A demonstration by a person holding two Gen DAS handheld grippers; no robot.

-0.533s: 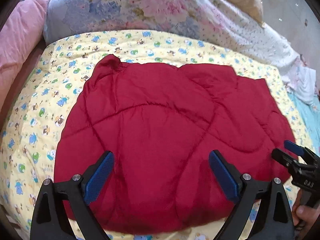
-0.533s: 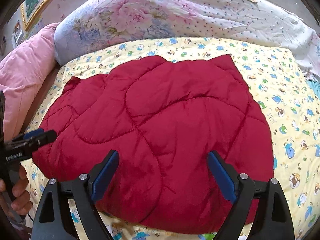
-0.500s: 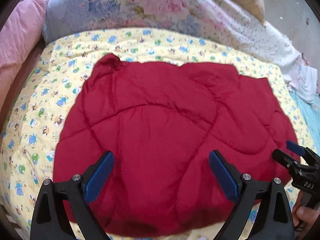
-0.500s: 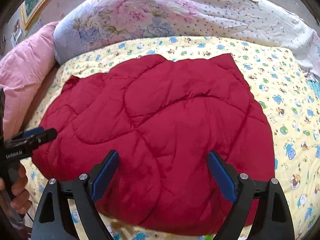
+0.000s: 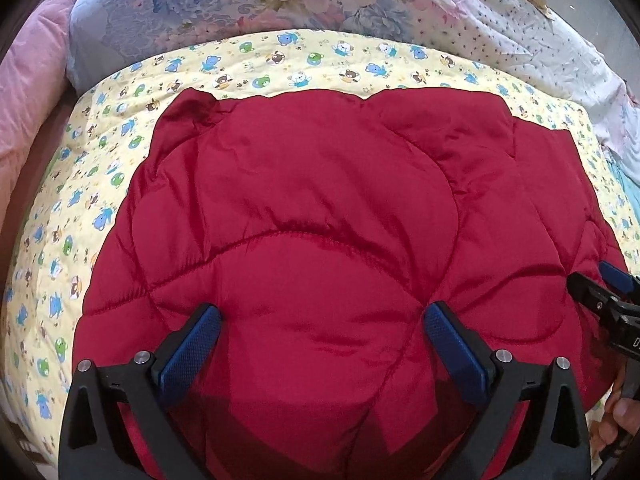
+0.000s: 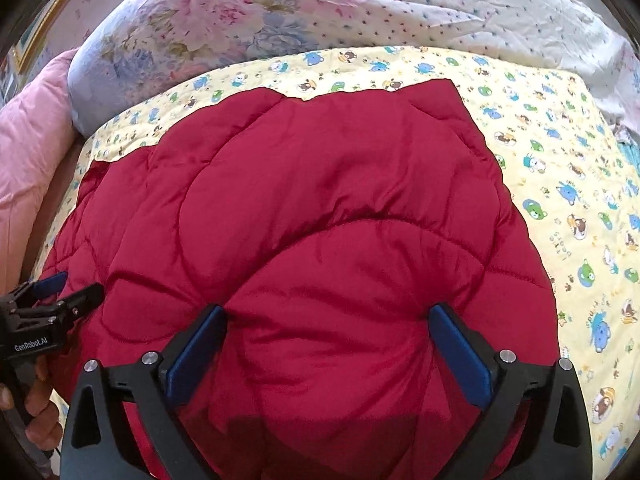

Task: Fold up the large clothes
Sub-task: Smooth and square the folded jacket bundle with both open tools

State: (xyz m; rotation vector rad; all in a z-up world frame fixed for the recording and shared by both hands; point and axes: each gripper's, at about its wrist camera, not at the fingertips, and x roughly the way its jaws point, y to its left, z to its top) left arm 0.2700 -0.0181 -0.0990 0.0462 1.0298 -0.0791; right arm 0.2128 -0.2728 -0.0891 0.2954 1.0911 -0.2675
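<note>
Covering bed's bear-print sheet [image 5: 280, 60], perhaps floral quilt [image 6: 280, 12].

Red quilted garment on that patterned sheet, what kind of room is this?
Most likely a bedroom: the red quilted garment lies spread on a bed with a yellow bear-print sheet, a floral duvet bunched behind it and a pink pillow alongside.

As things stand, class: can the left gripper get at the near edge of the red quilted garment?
Probably yes. The left gripper, jaws opening, hangs right over the red garment with nothing between them.
</note>
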